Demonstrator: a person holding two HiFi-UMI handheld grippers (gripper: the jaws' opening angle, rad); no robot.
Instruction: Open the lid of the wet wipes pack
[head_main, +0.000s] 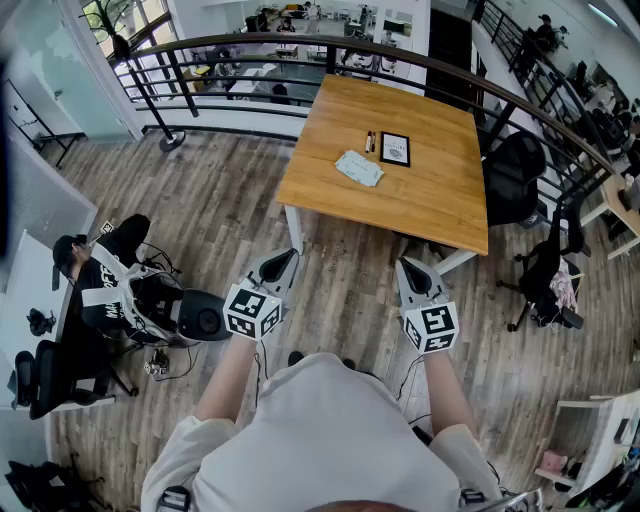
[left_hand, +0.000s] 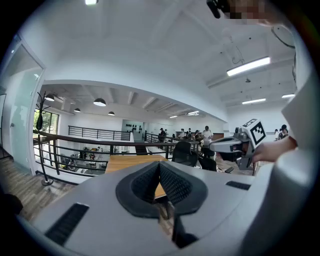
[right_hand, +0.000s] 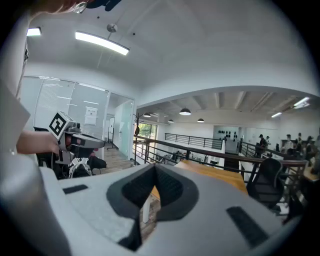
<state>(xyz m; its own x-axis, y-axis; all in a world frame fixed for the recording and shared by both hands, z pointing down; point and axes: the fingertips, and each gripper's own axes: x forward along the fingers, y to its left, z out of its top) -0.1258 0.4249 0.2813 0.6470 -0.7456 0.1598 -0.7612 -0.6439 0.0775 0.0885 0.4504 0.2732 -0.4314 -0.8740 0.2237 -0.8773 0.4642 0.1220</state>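
Observation:
The wet wipes pack (head_main: 358, 168), pale and flat, lies on the wooden table (head_main: 440, 200) some way ahead of me. Both grippers are held out over the floor, short of the table's near edge. My left gripper (head_main: 285, 257) is shut, with its jaws meeting at the tip (left_hand: 159, 164) and nothing between them. My right gripper (head_main: 410, 265) is also shut and empty (right_hand: 154, 166). Each gripper view looks level across the room toward the table (left_hand: 127, 162) (right_hand: 215, 172). The pack does not show in either gripper view.
Beside the pack lie a black framed card (head_main: 395, 148) and two markers (head_main: 370, 141). Black office chairs (head_main: 515, 175) stand to the table's right. A curved railing (head_main: 300, 45) runs behind it. A person (head_main: 85, 270) sits at a desk far left.

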